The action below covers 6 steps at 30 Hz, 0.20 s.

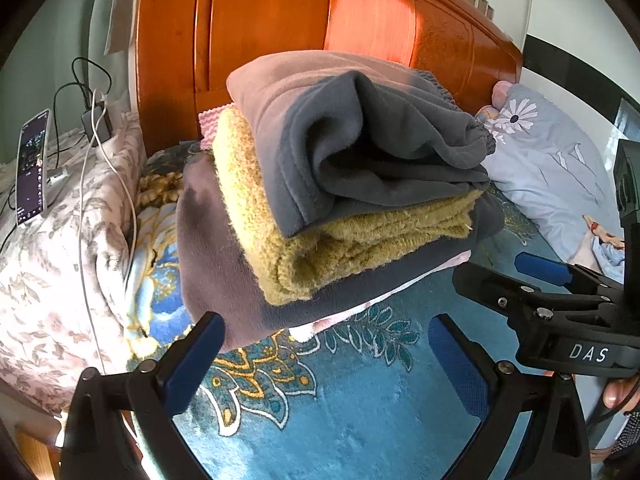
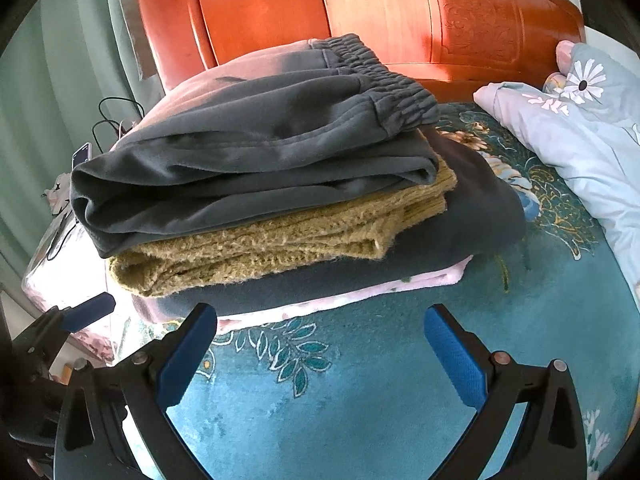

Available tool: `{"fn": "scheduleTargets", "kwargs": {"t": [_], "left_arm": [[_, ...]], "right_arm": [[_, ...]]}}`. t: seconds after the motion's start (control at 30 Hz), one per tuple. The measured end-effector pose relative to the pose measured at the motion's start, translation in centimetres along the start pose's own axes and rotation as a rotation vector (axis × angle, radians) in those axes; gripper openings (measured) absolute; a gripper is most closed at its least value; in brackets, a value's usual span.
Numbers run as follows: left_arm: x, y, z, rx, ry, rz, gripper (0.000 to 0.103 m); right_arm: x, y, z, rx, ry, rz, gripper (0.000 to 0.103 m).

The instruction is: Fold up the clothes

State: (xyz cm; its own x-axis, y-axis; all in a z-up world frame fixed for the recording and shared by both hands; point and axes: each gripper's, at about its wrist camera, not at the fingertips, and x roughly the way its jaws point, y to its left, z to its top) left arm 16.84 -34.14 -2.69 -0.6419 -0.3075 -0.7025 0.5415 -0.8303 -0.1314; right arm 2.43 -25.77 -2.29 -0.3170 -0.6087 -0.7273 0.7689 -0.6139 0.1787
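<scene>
From the left wrist, the left gripper point(image 1: 326, 354) hangs spread and empty before a stack of folded clothes point(image 1: 332, 184) on the teal bedspread point(image 1: 360, 396), grey trousers point(image 1: 384, 148) topmost; the right gripper point(image 1: 560, 276) juts in alongside, apparently holding nothing. From the right wrist, the right gripper point(image 2: 320, 354) stands spread, just short of the stack point(image 2: 280, 200), with a mustard knit point(image 2: 280, 248) beneath the trousers point(image 2: 256, 152).

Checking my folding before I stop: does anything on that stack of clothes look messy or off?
Only the top dark grey fleece trousers: the fold gapes open in a loose, bunched pocket. The mustard knitted sweater beneath lies flat.
</scene>
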Motion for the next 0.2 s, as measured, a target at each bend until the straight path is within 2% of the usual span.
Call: {"fn": "scheduleTargets", "kwargs": {"t": [0.2], "left_arm": [[-0.15, -0.04, -0.08, 0.004, -0.002, 0.004, 0.103]], "right_arm": [[0.11, 0.54, 0.03, -0.009, 0.006, 0.013, 0.103]]}}
